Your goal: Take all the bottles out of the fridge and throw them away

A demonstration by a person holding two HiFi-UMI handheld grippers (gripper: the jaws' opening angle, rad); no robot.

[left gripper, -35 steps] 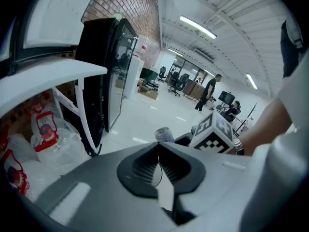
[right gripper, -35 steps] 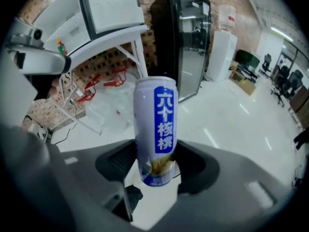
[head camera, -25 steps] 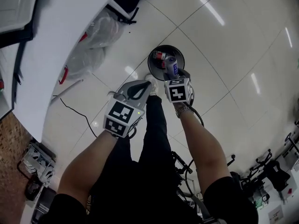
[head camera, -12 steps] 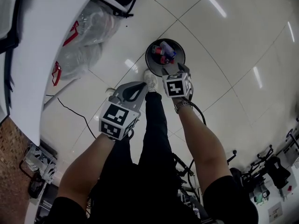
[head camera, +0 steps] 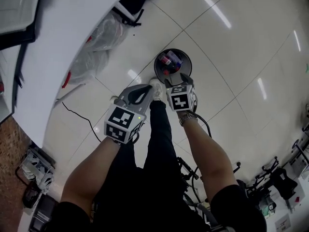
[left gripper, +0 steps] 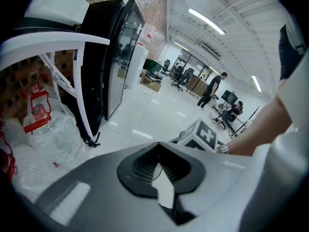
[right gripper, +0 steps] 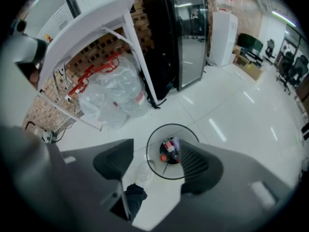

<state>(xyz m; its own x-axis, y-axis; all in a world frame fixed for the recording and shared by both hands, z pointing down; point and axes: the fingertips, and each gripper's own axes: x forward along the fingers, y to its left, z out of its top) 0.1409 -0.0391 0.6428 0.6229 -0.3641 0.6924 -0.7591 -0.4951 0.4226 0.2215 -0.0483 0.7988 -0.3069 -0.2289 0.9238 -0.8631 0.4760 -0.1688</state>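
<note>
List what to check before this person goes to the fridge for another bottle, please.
1. Right gripper empty: ok; jaws apart, just been opening, nothing between them.
2. Left gripper free: ok; jaws together, holding nothing.
3. Bottles inside the bin: ok; they lie at its bottom.
4. Bottles left in the fridge: cannot tell; nothing shows through its glass door from here.

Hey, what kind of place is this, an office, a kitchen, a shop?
Most likely an open-plan office or lab. Office chairs cluster at the far end under long ceiling lights. A black glass-door fridge stands by a brick wall, and the floor is glossy white tile.
</note>
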